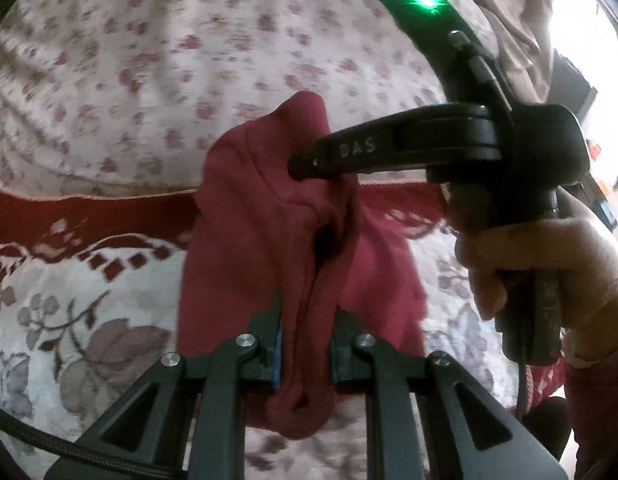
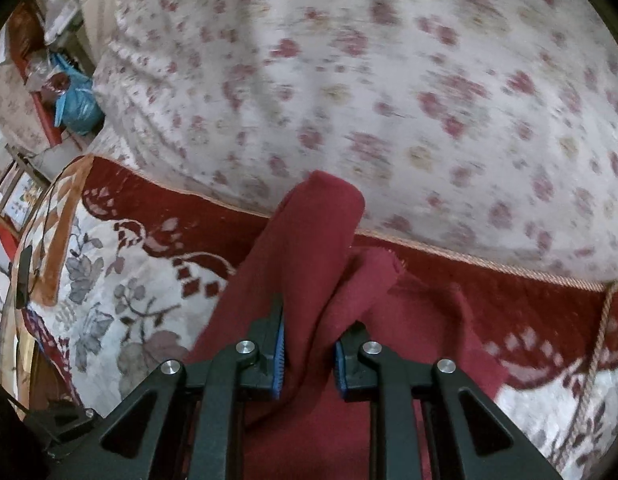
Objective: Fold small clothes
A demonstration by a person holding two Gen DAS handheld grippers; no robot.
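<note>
Left side first: the left gripper [image 1: 307,344] is clamped on a bunched fold of the dark red garment [image 1: 265,216], with the cloth squeezed between its blue pads [image 1: 278,354]. The garment hangs lifted above a blanket [image 1: 89,320] with a red border and grey flower pattern, and a big floral pillow [image 1: 149,60] sits behind it. Further right in that view, the right gripper [image 1: 297,168] pinches the same garment higher up, held by the person's hand [image 1: 549,264]. From the right wrist view, the right gripper [image 2: 309,354] has red cloth [image 2: 309,248] pressed between its pads too, so it's closed on the garment. A blue plastic bag [image 2: 77,100] sits far left in the background.
</note>
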